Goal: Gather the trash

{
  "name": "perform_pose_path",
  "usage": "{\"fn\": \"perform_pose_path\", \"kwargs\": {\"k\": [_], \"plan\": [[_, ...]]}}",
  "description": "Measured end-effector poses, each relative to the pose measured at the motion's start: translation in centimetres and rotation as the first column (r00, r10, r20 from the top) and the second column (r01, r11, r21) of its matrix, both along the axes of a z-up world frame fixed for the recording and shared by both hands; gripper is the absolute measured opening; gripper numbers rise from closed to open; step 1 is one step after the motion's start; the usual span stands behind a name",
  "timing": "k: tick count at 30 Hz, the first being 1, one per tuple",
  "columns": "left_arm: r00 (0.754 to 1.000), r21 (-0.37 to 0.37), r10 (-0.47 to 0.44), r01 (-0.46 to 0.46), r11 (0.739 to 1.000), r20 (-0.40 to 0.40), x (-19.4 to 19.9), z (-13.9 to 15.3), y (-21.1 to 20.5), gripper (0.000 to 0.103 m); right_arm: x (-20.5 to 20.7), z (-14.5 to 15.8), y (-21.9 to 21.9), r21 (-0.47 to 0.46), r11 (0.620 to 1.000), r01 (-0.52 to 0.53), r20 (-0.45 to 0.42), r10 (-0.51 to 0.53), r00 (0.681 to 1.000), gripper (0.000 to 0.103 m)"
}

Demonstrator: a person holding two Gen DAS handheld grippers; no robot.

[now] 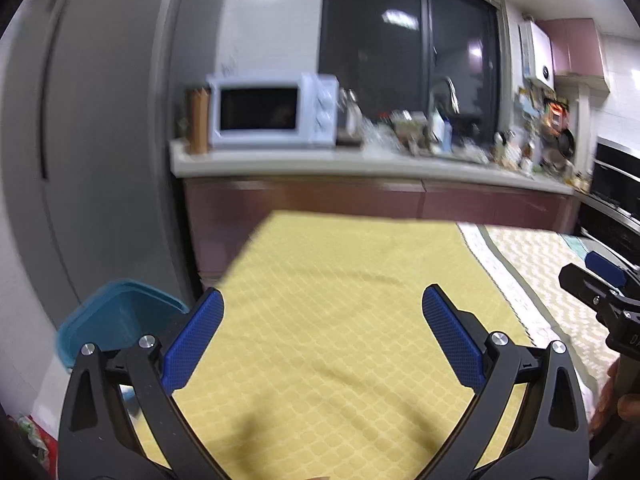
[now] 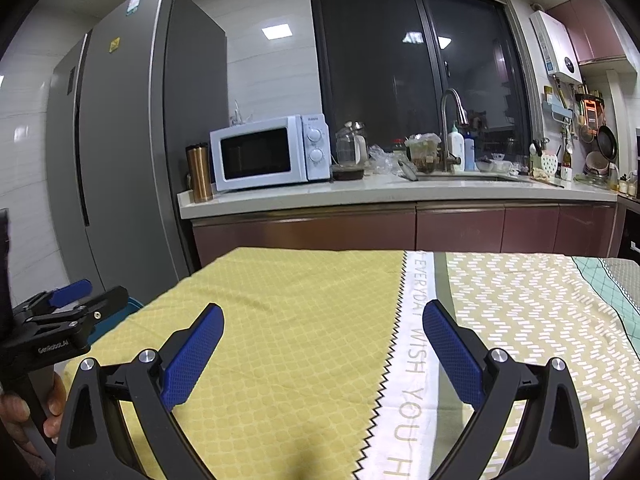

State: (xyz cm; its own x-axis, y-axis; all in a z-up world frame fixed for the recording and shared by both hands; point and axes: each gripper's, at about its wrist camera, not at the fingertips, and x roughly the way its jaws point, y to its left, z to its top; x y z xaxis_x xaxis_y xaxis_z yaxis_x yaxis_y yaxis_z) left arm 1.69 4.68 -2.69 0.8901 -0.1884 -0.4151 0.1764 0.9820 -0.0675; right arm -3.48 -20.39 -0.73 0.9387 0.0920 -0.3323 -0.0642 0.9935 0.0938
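Kitchen, desk under yellow cloth | left hand-held gripper and right hand-held gripper both spread, empty, hovering mid-desk, probably staged to start | no trash visible on desk | teal bin off desk's left edge, clear only in left view; right view shows the patterned cloth.

Kitchen, night. Dark sliding window above a pale countertop. White microwave left of the window, copper tumbler beside it, grey fridge further left. Tap below the window; maroon cabinets under the counter. Ceiling lights reflect in the glass.
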Motion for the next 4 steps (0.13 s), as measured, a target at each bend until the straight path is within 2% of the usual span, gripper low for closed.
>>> {"fn": "perform_pose_path", "kwargs": {"k": [4], "plan": [[0.987,0.041,-0.025,0.032,0.999,-0.160,4.3,-1.7,-1.4,0.097,1.2,-0.5,-1.6,0.005,1.000,0.027,-0.063,-0.027,0.998,0.096]]}}
